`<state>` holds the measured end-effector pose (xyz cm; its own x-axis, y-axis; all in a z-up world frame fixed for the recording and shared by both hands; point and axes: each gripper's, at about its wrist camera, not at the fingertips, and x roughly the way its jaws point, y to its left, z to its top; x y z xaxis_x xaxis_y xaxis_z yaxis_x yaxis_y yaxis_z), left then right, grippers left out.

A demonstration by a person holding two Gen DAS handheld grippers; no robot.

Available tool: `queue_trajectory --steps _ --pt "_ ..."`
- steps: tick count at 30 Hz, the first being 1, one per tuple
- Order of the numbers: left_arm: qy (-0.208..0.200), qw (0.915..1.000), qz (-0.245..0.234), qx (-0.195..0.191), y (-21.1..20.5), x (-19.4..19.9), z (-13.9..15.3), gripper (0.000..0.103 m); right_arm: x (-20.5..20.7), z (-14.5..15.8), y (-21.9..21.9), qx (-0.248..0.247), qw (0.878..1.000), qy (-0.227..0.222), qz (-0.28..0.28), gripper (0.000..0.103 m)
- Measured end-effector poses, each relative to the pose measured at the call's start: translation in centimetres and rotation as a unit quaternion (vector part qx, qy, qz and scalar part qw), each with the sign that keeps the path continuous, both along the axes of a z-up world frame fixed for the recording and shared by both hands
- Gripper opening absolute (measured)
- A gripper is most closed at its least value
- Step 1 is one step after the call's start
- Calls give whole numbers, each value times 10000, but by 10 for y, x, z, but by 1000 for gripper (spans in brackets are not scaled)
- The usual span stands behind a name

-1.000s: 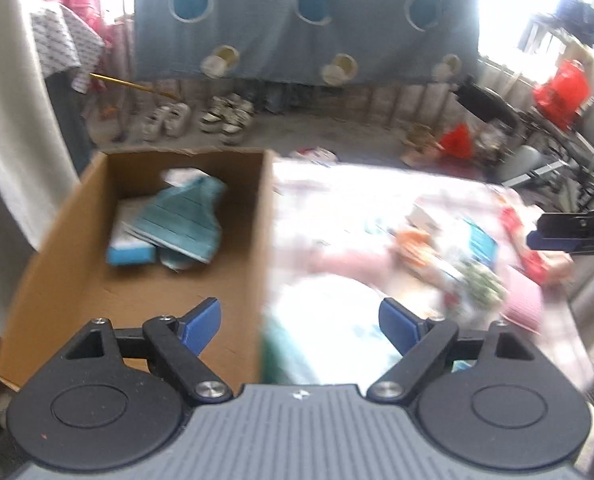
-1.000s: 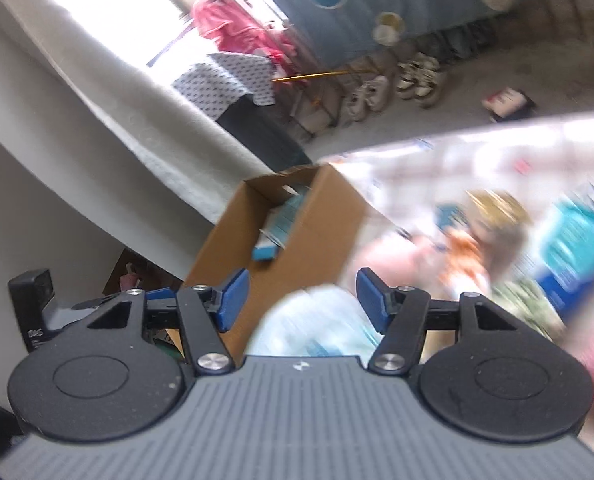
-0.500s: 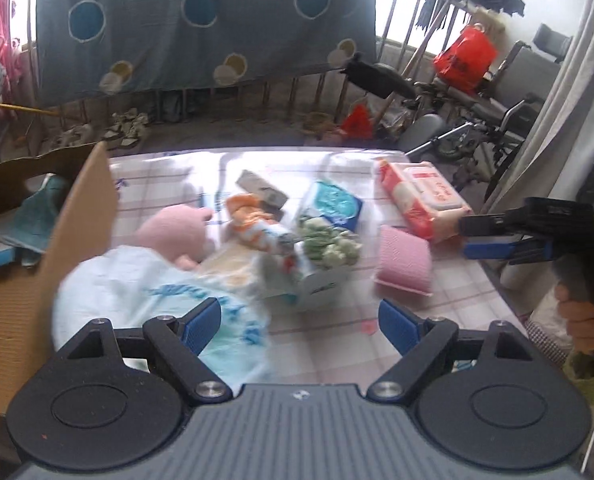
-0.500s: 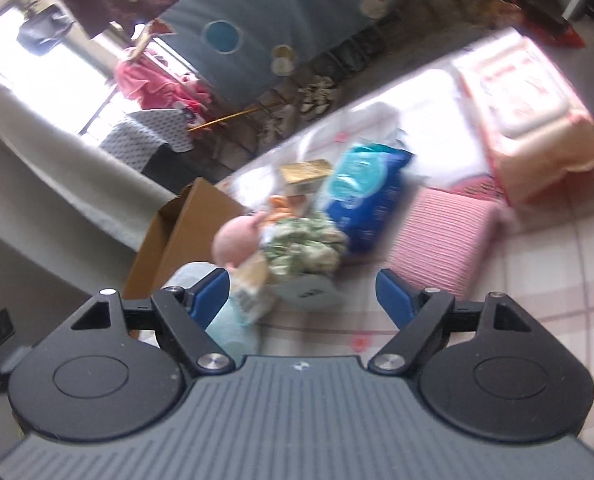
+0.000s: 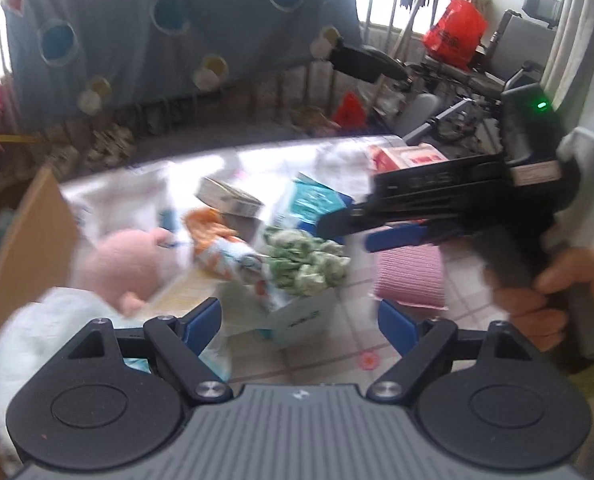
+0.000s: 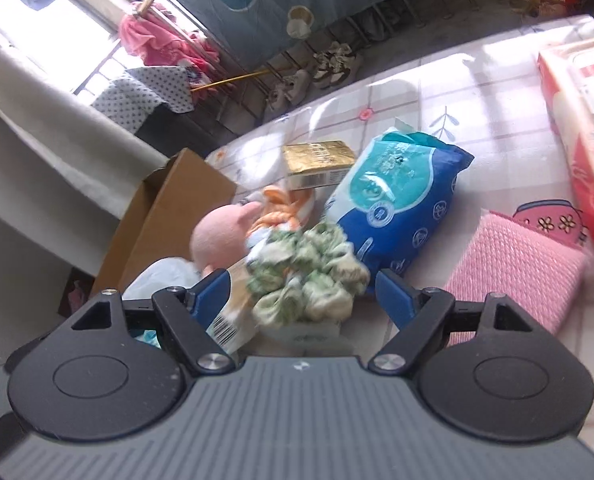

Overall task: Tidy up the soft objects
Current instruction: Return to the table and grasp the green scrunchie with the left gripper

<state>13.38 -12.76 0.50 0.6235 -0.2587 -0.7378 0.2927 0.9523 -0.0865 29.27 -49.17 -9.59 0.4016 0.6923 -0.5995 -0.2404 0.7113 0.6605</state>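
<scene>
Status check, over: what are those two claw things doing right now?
Left gripper open, empty. Right gripper closing, green scrunchie between, not yet pinched. Blue pack alongside.

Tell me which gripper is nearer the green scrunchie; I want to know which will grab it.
Right. The right gripper hangs just over the green scrunchie, which shows between its closing jaws, unpressed. The left gripper sits farther back, open, with the scrunchie ahead of its tips.

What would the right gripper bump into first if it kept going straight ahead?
Most likely the green-and-white scrunchie: it sits right between the right gripper fingers, which are closing but not touching it. The blue packet lies behind it.
</scene>
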Motion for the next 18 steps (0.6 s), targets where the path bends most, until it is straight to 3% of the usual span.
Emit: queue_trajectory --steps 5,11,18 --pt "227 9997 98 10 -8 29 -17 87 22 -30 2 260 9990 358 -63 56" --pt "375 9991 130 137 -17 47 -29 87 34 -58 1 1045 9917 732 186 27" --pt "575 9977 298 185 -21 65 -41 84 34 -66 -6 1685 9812 821 457 18"
